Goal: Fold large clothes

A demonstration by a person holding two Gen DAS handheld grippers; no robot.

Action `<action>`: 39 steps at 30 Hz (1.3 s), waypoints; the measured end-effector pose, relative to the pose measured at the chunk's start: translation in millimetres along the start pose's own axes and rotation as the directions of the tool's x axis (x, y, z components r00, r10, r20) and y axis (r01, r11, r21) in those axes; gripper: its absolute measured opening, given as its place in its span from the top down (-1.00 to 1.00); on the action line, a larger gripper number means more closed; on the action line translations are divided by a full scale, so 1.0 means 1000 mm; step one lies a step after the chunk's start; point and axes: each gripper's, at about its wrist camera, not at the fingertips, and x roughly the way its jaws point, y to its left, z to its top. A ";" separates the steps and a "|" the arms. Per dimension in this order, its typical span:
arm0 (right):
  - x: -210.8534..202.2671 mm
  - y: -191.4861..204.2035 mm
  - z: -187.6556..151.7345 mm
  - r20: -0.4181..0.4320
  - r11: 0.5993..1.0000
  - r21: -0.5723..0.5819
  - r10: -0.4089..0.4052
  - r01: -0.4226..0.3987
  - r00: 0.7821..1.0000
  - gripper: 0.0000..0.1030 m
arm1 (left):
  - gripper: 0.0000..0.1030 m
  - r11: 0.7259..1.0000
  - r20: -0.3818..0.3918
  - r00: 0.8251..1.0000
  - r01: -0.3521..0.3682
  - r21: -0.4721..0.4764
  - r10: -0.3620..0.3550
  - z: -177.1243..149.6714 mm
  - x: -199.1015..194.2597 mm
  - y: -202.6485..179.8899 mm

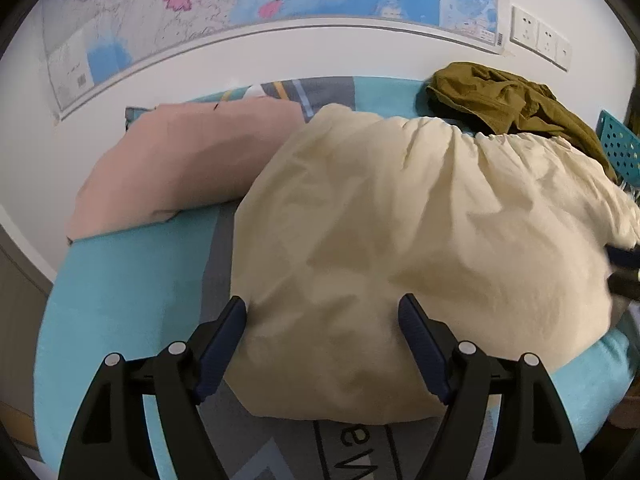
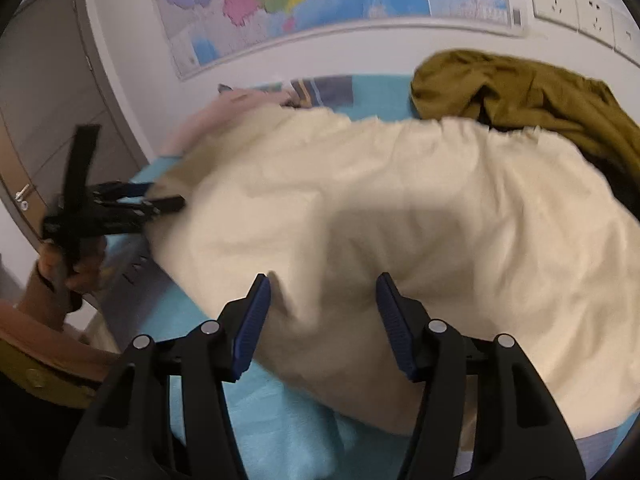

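Observation:
A large cream garment [image 1: 400, 232] lies spread on the blue bedsheet [image 1: 120, 292]; it also fills the right wrist view [image 2: 400, 208]. My left gripper [image 1: 322, 312] is open, its jaws standing over the garment's near left part. My right gripper [image 2: 322, 292] is open over the garment's near edge, with a fold of cloth between its jaws. The left gripper also shows in the right wrist view [image 2: 160, 196] at the garment's left edge, held by a hand.
A folded pink garment [image 1: 180, 164] lies at the far left of the bed. A crumpled olive garment [image 1: 508, 100] lies at the far right, next to a teal perforated basket [image 1: 620, 144]. A map [image 1: 260, 4] and wall sockets [image 1: 540, 36] are on the wall behind. A grey door [image 2: 44, 112] is at left.

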 end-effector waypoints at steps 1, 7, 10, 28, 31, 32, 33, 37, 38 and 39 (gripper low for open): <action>0.001 0.000 0.000 -0.002 1.000 0.003 -0.003 0.003 1.000 -0.08 | -0.47 1.000 0.002 1.000 0.012 -0.012 -0.012 0.000 -0.001 0.003; -0.014 0.014 0.006 0.018 0.999 -0.032 -0.010 0.010 1.000 -0.08 | -0.47 0.993 0.047 0.996 0.082 -0.088 -0.078 -0.005 -0.019 0.026; -0.022 0.031 0.014 0.049 0.996 -0.089 0.031 -0.027 0.998 -0.09 | -0.47 0.990 0.030 0.995 0.096 -0.100 -0.093 -0.009 -0.019 0.032; 0.051 0.150 0.004 -0.016 0.802 -0.594 -0.087 0.060 0.996 -0.48 | -0.51 0.968 -0.038 0.975 0.213 -0.131 -0.220 -0.042 -0.022 0.037; 0.069 0.157 -0.004 0.006 0.745 -0.655 -0.162 0.126 0.987 -0.44 | -0.51 0.960 -0.052 0.966 0.244 -0.140 -0.253 -0.049 -0.020 0.031; 0.074 0.157 -0.005 0.020 0.723 -0.673 -0.193 0.156 0.981 -0.32 | -0.53 0.959 -0.048 0.965 0.248 -0.138 -0.257 -0.051 -0.021 0.028; 0.076 0.156 -0.005 0.026 0.718 -0.677 -0.199 0.164 0.980 -0.15 | -0.54 0.956 -0.045 0.962 0.260 -0.137 -0.268 -0.052 -0.022 0.025; 0.068 0.142 0.012 -0.018 0.803 -0.592 -0.103 0.073 0.995 0.55 | -0.55 0.918 -0.045 0.927 0.361 -0.164 -0.373 -0.053 -0.022 0.017; 0.064 0.135 0.020 -0.025 0.838 -0.543 -0.070 0.045 0.997 0.64 | -0.57 0.904 -0.042 0.915 0.387 -0.180 -0.400 -0.053 -0.021 0.014; 0.060 0.131 0.027 -0.027 0.862 -0.506 -0.045 0.026 0.999 0.66 | -0.57 0.899 -0.038 0.912 0.396 -0.188 -0.409 -0.052 -0.021 0.014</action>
